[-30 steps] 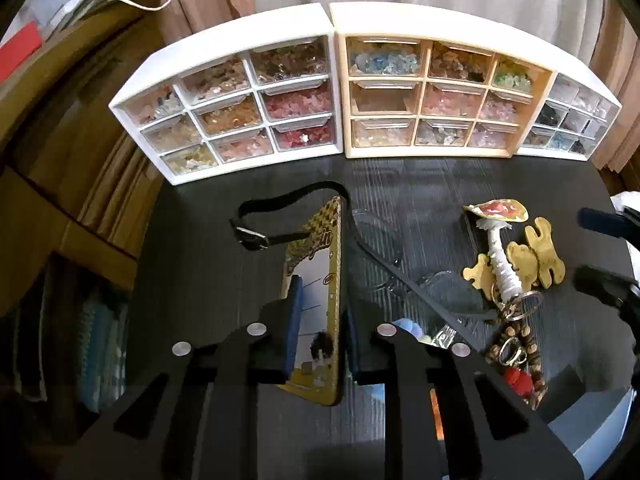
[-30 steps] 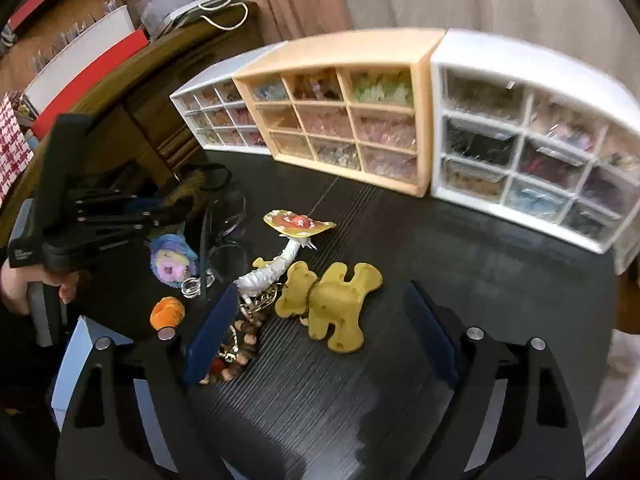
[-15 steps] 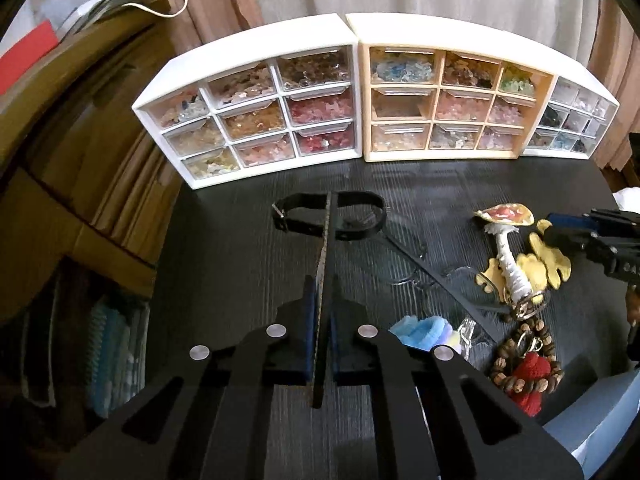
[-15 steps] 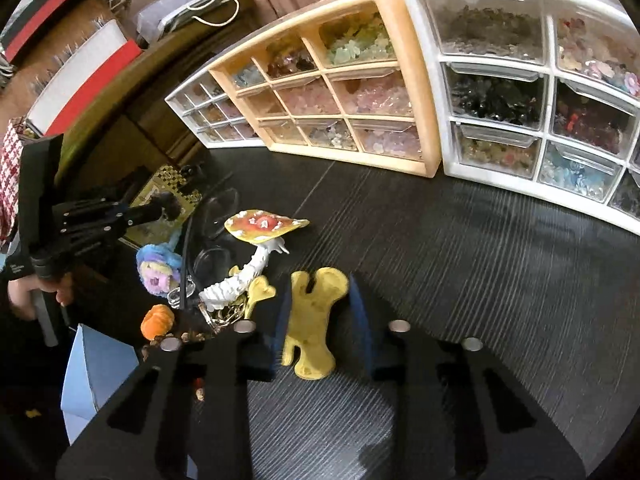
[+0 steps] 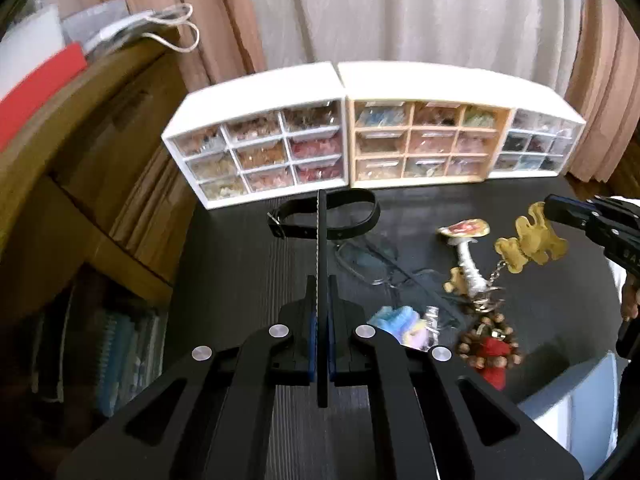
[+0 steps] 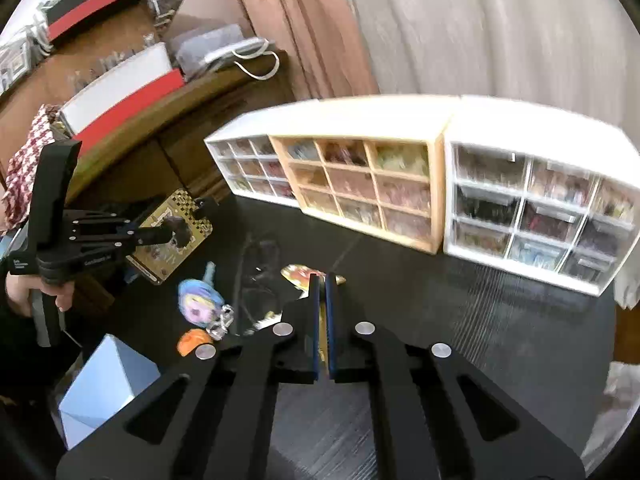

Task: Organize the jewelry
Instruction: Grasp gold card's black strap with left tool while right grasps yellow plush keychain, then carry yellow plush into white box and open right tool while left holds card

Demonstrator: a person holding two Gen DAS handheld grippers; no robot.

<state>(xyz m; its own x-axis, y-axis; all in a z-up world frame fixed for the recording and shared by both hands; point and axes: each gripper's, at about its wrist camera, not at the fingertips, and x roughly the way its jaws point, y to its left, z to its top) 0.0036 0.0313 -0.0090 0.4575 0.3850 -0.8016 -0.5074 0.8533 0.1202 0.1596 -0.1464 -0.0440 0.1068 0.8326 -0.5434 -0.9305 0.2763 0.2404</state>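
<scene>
Black desk (image 5: 224, 264) carries everything. Three nine-drawer organisers stand in a row along its back edge: white organiser (image 5: 260, 152), tan organiser (image 5: 424, 144), second white organiser (image 6: 532, 208) at the right end, drawers full of small coloured bits (too blurred to tell what). Drawer labels not readable.

Left hand-held gripper (image 5: 320, 280): pressed together on a flat gold checkered card (image 6: 172, 236), clear of the desk. Left wrist view shows the card edge-on, running straight out between the pads; right wrist view shows its face, printed figures on it, text too small to read. White lettering on the left gripper body (image 6: 96, 258), illegible. A hand (image 6: 24, 292) grips its handle.

Right hand-held gripper (image 6: 322, 280): pinching a yellow bear-shaped charm (image 5: 532, 240), lifted off the desk. A short chain (image 5: 494, 272) hangs from the charm down to the keyring pile.

Below the charm on the desk: mushroom charm (image 5: 466, 236), wooden bead string with a red charm (image 5: 492, 356), pastel fuzzy charm (image 5: 400, 324), orange charm (image 6: 194, 340). Black strap with buckle (image 5: 344, 216) lies just in front of the organisers; glasses (image 5: 368, 256) between strap and pile. Pale blue box (image 6: 108, 384) at the near edge.
</scene>
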